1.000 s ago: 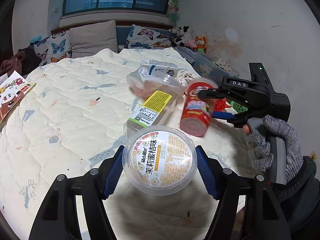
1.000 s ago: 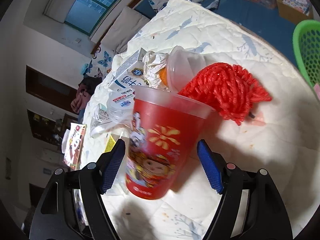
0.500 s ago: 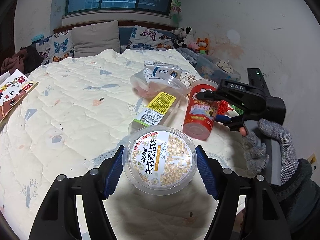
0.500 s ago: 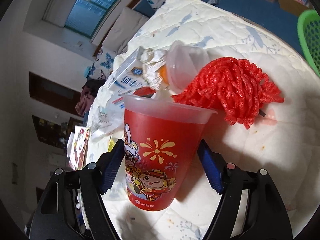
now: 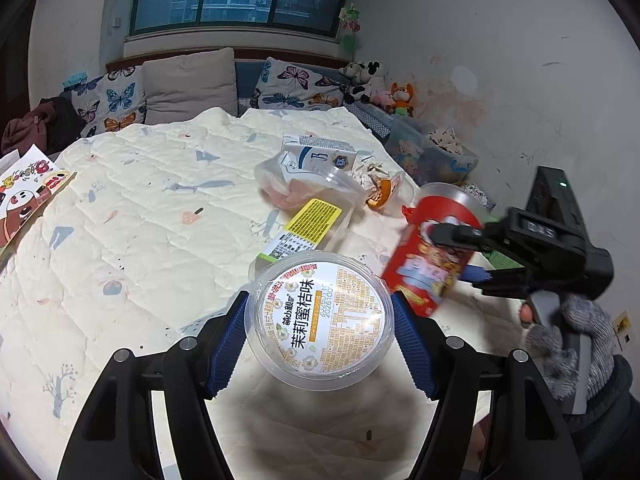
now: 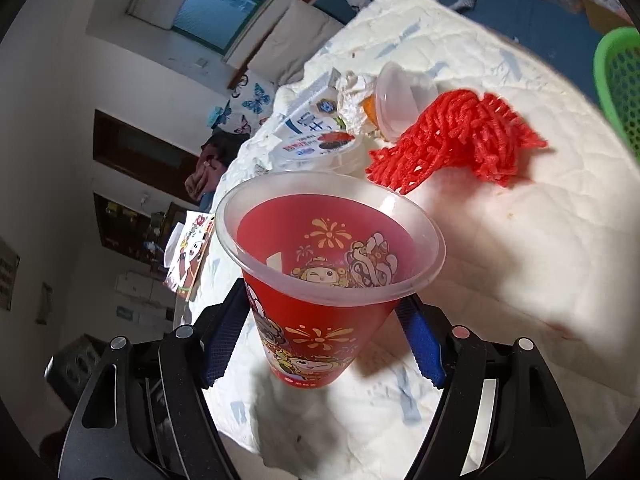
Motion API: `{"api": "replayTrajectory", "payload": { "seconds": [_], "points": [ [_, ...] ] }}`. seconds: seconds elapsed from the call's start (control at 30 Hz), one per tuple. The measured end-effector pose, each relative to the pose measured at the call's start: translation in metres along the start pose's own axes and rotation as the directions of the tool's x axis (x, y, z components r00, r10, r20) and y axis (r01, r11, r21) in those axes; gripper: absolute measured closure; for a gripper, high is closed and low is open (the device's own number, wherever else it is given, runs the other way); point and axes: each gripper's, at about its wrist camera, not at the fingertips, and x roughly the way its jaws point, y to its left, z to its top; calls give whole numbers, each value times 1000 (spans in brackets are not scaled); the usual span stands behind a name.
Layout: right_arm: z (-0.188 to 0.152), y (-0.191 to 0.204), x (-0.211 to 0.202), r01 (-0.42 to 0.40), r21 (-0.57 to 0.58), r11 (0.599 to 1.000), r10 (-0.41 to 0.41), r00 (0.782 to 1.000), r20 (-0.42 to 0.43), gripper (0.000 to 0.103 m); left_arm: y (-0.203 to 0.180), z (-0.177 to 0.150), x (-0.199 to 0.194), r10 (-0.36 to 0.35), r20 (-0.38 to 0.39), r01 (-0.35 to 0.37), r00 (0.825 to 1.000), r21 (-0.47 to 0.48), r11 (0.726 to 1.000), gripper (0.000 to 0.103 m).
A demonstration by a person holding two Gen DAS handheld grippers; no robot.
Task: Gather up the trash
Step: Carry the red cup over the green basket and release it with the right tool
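Observation:
My left gripper (image 5: 318, 346) is shut on a clear plastic cup (image 5: 324, 312) with a printed white-and-orange seal, held above the cream quilt (image 5: 140, 208). In the left wrist view my right gripper (image 5: 460, 256), held by a gloved hand (image 5: 560, 340), grips a red cartoon-printed cup (image 5: 424, 264) that is tilted and lifted just right of the clear cup. In the right wrist view the red cup (image 6: 320, 344) sits between the blue pads (image 6: 420, 336) of the right gripper (image 6: 320, 320), its open mouth facing the camera.
More litter lies on the quilt: a milk carton (image 5: 320, 154), a clear bottle with a yellow label (image 5: 312, 224), crumpled wrap with orange peel (image 5: 380, 192), a red mesh bundle (image 6: 452, 132) and an empty clear cup (image 6: 400, 96). A green basket (image 6: 620, 80) stands off the bed's right edge.
My right gripper has lifted the red cup off the quilt, tilted it and brought it closer to the left gripper's clear cup. The left gripper has stayed still.

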Motion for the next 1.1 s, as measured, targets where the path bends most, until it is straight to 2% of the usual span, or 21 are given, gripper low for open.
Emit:
{"api": "replayTrajectory", "payload": {
  "seconds": [0.33,0.5,0.53,0.63,0.77,0.8,0.83,0.9,1.03,1.1],
  "points": [
    [-2,-4,-61,25,-73,997,-19,996,82,30,-27,8,9,-41,-12,42,999,33,999,36],
    [11,-24,-111,125,-81,989,-109,977,185,30,-47,17,17,-75,-19,76,997,57,995,36],
    [12,-29,-119,154,-79,985,-135,969,206,30,-51,18,18,-81,-21,83,996,63,995,36],
    [25,-53,-148,276,-48,960,-253,927,279,30,-60,20,23,-94,-29,96,995,75,993,36],
    [44,-93,-169,432,2,902,-408,851,330,30,-70,20,29,-100,-42,104,994,83,991,36],
    [47,-104,-170,476,12,879,-452,827,333,30,-72,20,31,-101,-45,104,994,85,991,36],
    [50,-116,-168,506,24,862,-486,812,323,30,-73,20,33,-99,-48,103,994,85,991,36],
    [53,-140,-166,519,50,853,-509,809,293,30,-77,22,37,-96,-56,101,994,88,991,36],
    [56,-179,-150,572,74,817,-572,788,226,30,-82,23,41,-90,-68,96,994,94,991,36],
    [59,-191,-140,611,64,789,-610,766,203,30,-84,24,46,-89,-79,96,993,94,991,36]
  ]
}}
